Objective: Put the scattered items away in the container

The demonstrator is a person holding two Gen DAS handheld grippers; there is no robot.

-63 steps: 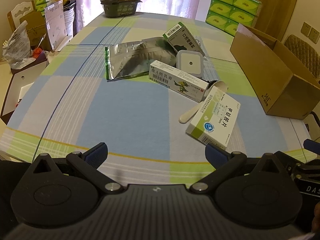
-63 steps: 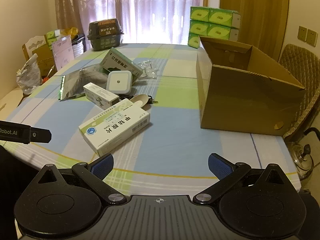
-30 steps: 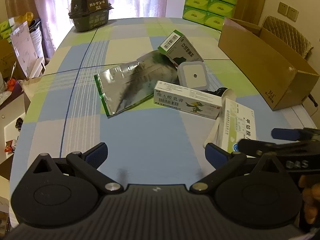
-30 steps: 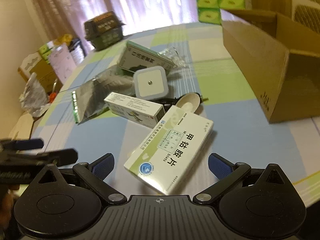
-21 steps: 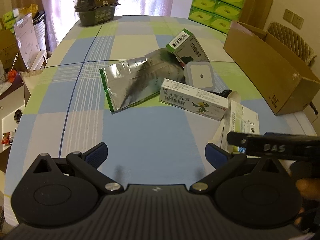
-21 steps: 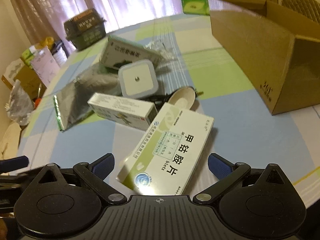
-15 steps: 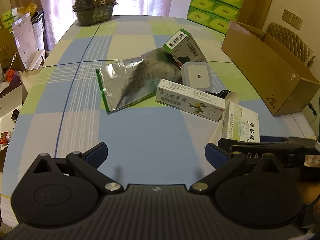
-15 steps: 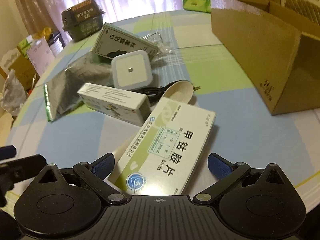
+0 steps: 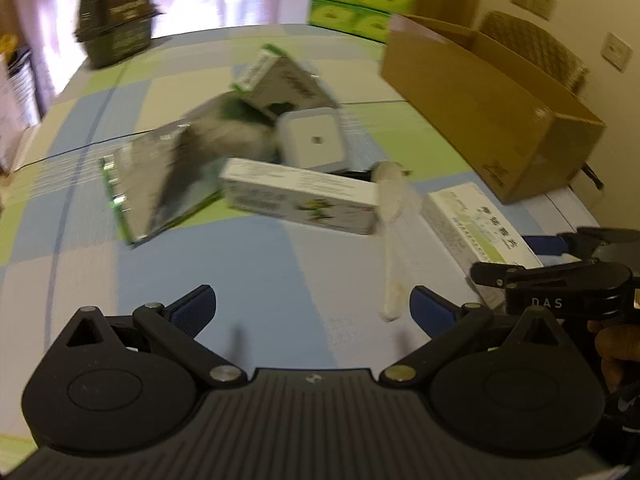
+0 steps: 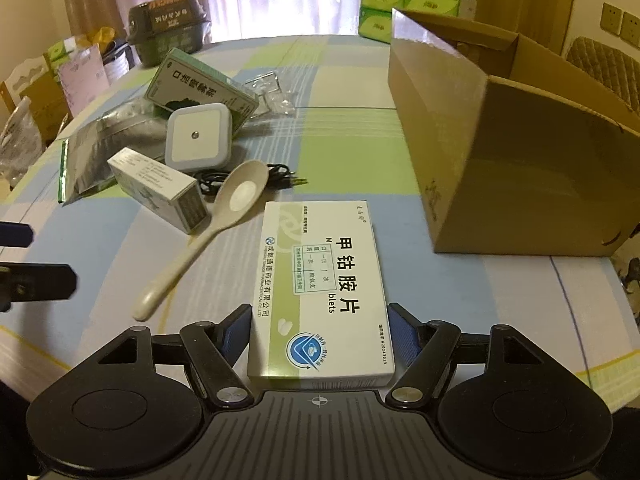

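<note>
Lying flat between the right hand-held gripper's (image 10: 320, 330) spread fingers: the medicine box (image 10: 320, 292).

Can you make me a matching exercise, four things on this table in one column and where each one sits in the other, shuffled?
Things:
1. pill box
2. spoon
3. night light
4. carton

Places:
A. on the table's right side, open at the top
B. between the right gripper fingers
C. leaning on the dark green box
D. just left of the pill box, bowl toward the black cable

Pairs: 1-B, 2-D, 3-C, 4-A
</note>
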